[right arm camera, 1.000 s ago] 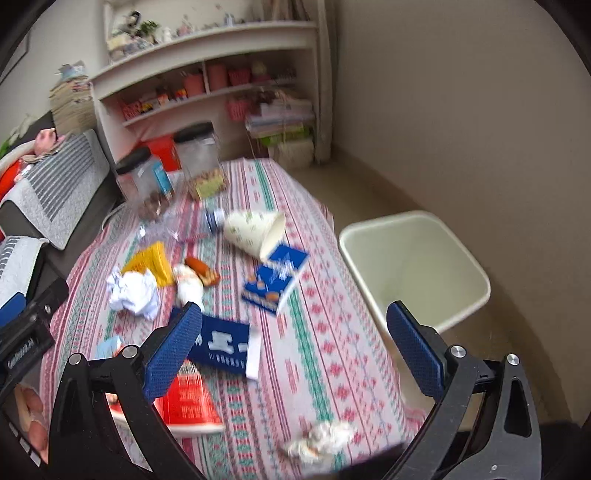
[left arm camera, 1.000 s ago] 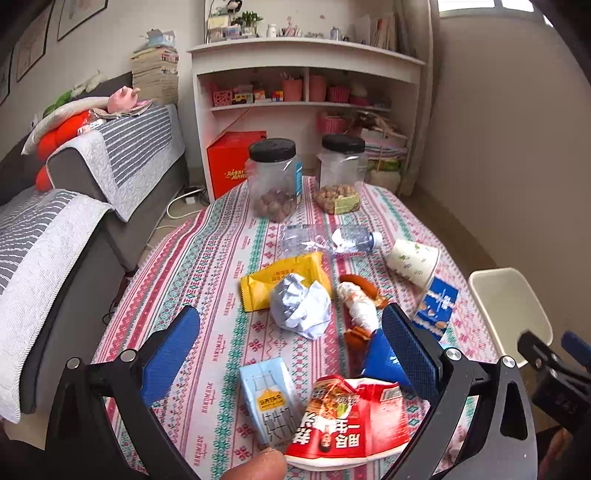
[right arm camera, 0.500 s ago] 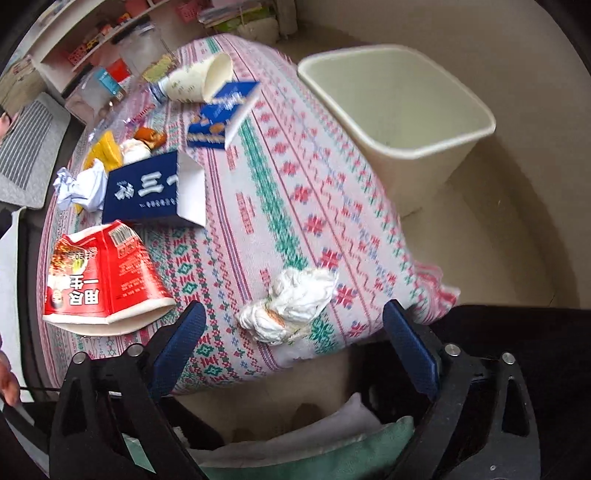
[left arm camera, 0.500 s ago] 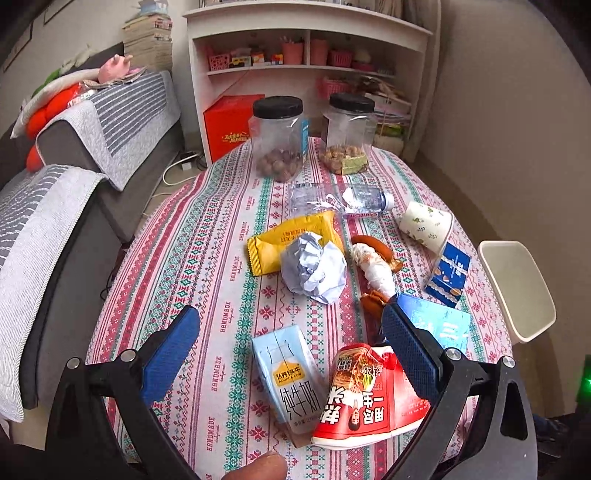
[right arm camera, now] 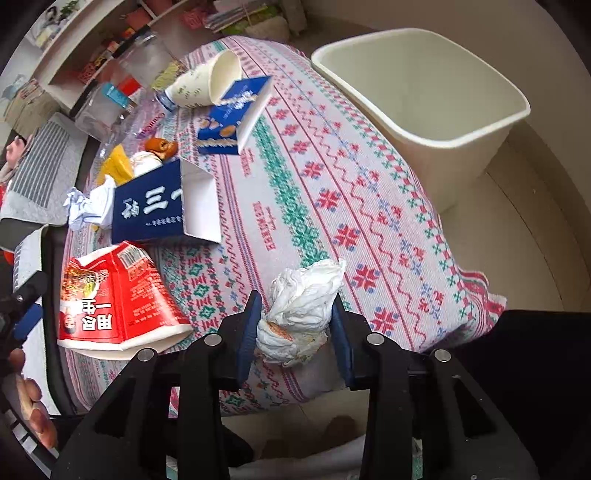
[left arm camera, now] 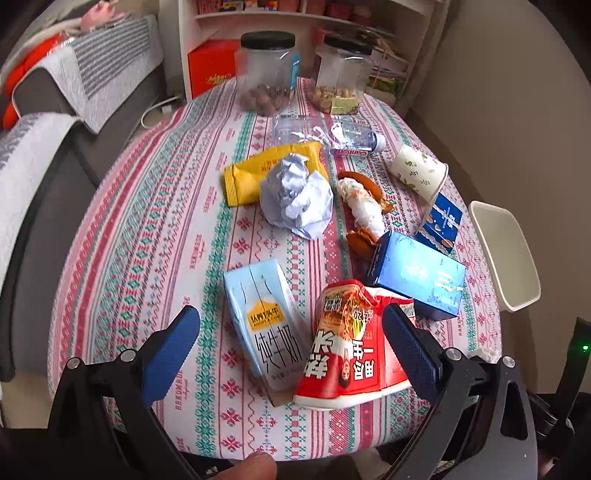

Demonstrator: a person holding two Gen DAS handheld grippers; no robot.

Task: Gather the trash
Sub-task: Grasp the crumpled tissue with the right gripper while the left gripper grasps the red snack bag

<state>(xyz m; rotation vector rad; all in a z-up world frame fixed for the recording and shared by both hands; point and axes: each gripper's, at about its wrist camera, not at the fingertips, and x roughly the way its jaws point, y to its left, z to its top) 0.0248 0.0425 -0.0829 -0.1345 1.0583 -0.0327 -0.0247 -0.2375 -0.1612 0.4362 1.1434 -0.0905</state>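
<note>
My right gripper (right arm camera: 295, 321) is shut on a crumpled, stained white tissue (right arm camera: 301, 306) at the table's near edge. The cream trash bin (right arm camera: 424, 92) stands on the floor beyond the table's right side, open and empty; it also shows in the left wrist view (left arm camera: 506, 251). My left gripper (left arm camera: 291, 347) is open, hovering over a light-blue milk carton (left arm camera: 264, 325) and a crushed red noodle cup (left arm camera: 347, 347). Other trash lies on the table: a blue box (left arm camera: 417, 273), a crumpled paper ball (left arm camera: 295, 195), a yellow wrapper (left arm camera: 255, 173), a paper cup (left arm camera: 417, 171).
Two black-lidded clear jars (left arm camera: 267, 72) stand at the table's far end, with a crushed plastic bottle (left arm camera: 332, 134) in front. A small blue snack box (left arm camera: 439, 221) lies near the right edge. A grey sofa (left arm camera: 44, 122) is on the left, a white shelf (left arm camera: 295, 22) behind.
My right gripper dropped toward the table's near edge and closed on the white tissue. My left gripper moved forward and lower over the milk carton and noodle cup, staying open.
</note>
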